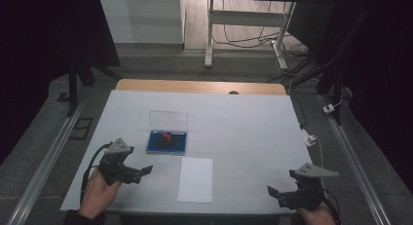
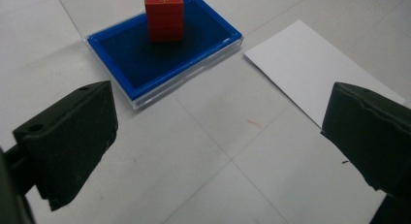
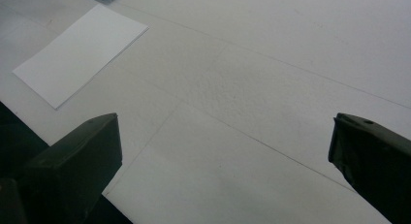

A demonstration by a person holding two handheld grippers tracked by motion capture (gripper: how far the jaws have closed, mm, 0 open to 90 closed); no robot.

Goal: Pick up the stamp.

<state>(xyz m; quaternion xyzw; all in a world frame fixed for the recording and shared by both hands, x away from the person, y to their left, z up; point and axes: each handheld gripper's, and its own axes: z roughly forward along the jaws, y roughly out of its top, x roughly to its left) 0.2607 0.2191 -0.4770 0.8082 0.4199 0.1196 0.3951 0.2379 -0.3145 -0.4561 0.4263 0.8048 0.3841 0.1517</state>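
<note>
Red block [image 2: 164,18] stands upright in blue tray [image 2: 145,64], clear lid propped behind, mid-tabletop toward far edge, likely staged for pickup. One block, one tray, one white sheet [image 1: 195,179] by near edge. Left gripper [image 1: 139,172] near tray, jaws wide apart, empty. Right gripper [image 1: 277,193] at near right corner, likewise spread, empty.

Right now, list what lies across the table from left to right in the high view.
left gripper → blue tray holding the red block → white sheet of paper → right gripper.
</note>
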